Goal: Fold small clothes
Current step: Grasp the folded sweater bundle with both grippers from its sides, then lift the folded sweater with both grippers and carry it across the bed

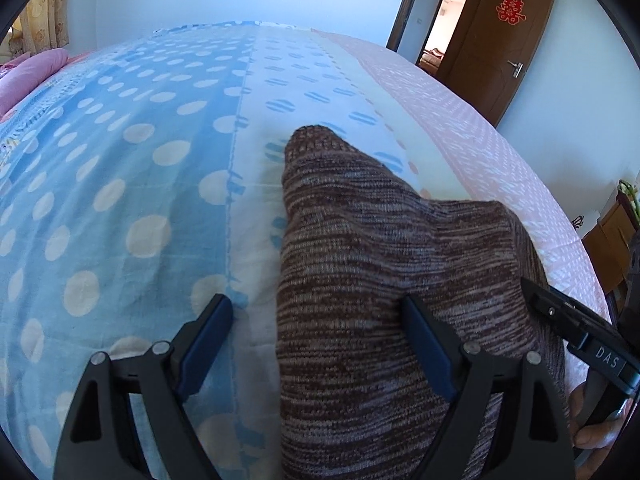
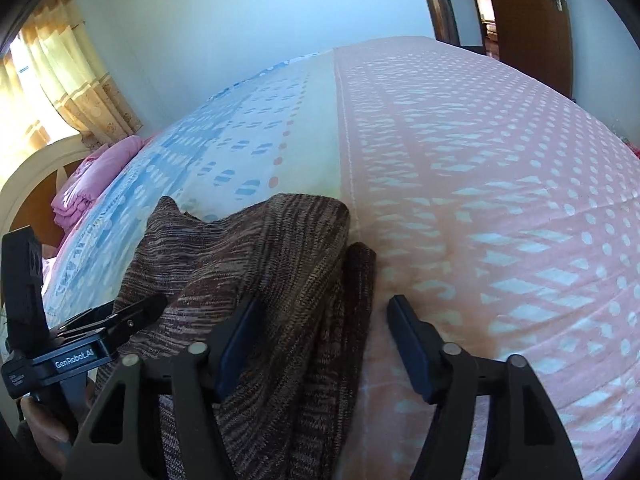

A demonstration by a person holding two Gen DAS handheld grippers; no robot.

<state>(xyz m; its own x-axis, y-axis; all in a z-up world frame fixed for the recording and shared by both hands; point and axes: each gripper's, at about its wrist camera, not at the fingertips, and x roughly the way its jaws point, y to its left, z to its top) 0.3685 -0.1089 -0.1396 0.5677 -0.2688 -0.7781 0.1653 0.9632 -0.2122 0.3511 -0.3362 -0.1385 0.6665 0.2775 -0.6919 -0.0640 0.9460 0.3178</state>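
While gaping, left gripper [image 1: 316, 344] straddles sweater [image 1: 360, 280] edge | right gripper [image 2: 320, 344] likewise, half-spread

We hold the left gripper [image 1: 316, 336] angled downward, its jaws spread wide, pads pressing on nothing. The right gripper [image 2: 324, 336] points downward too, its jaws apart and clamping nothing. In the left wrist view, the right gripper appears at 4 o'clock, with fingers [image 1: 592, 428] wrapped around its handle.
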